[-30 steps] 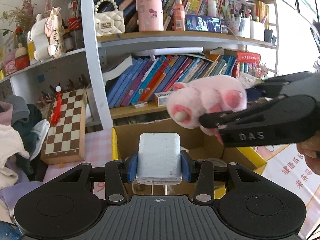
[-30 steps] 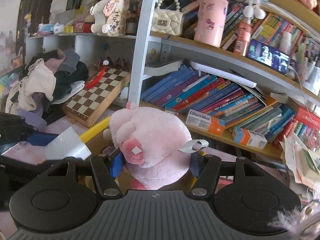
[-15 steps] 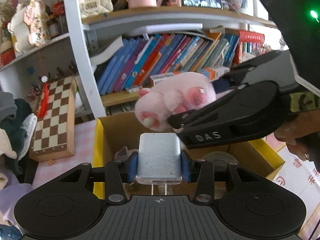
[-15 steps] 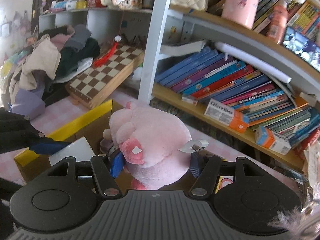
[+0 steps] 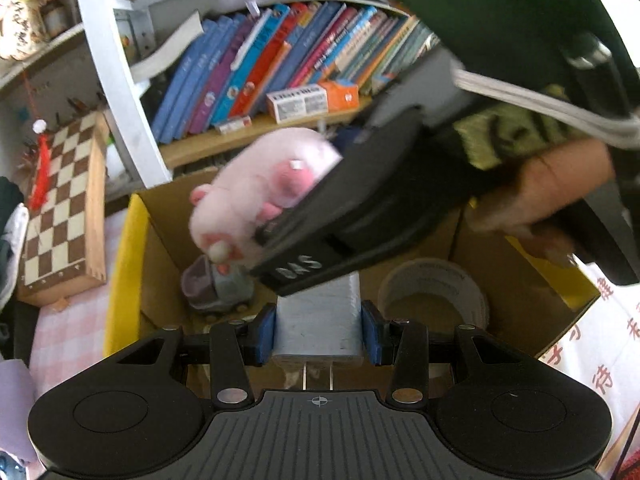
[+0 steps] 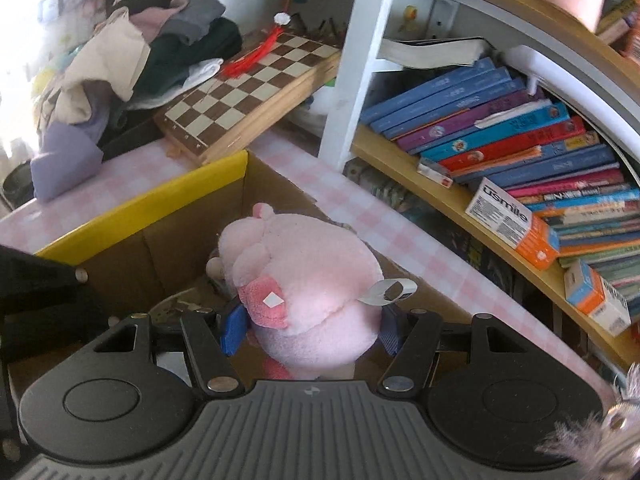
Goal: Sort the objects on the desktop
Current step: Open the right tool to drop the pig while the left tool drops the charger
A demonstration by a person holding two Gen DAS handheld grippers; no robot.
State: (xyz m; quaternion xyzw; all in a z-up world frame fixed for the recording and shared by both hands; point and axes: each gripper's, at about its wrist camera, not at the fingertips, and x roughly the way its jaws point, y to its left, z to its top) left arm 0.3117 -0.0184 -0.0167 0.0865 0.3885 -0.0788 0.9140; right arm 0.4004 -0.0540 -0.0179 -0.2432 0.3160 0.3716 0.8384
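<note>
step: lowering both loads into cardboard box (image 6: 192, 240) | right gripper (image 6: 310, 330) jaws clamped on pink plush pig (image 6: 304, 276), over box's far wall | left gripper (image 5: 318, 334) jaws clamped on grey charger block (image 5: 318, 320), above box's near side | advice: release low, clear of toy truck (image 5: 218, 288) and tape roll (image 5: 434, 292) | textures: soft fuzzy plush; hard smooth block

The plush (image 6: 304, 280) is pale pink with darker pink patches. The charger (image 5: 318, 320) is silvery grey. The box (image 6: 168, 196) is brown cardboard with a yellow rim. The cloth (image 6: 352, 200) under it is pink-and-white check. The chessboard (image 6: 256, 76) has brown and cream squares, with a red tassel (image 6: 256, 54) on it. The gripper pads (image 5: 262, 334) are blue.
</note>
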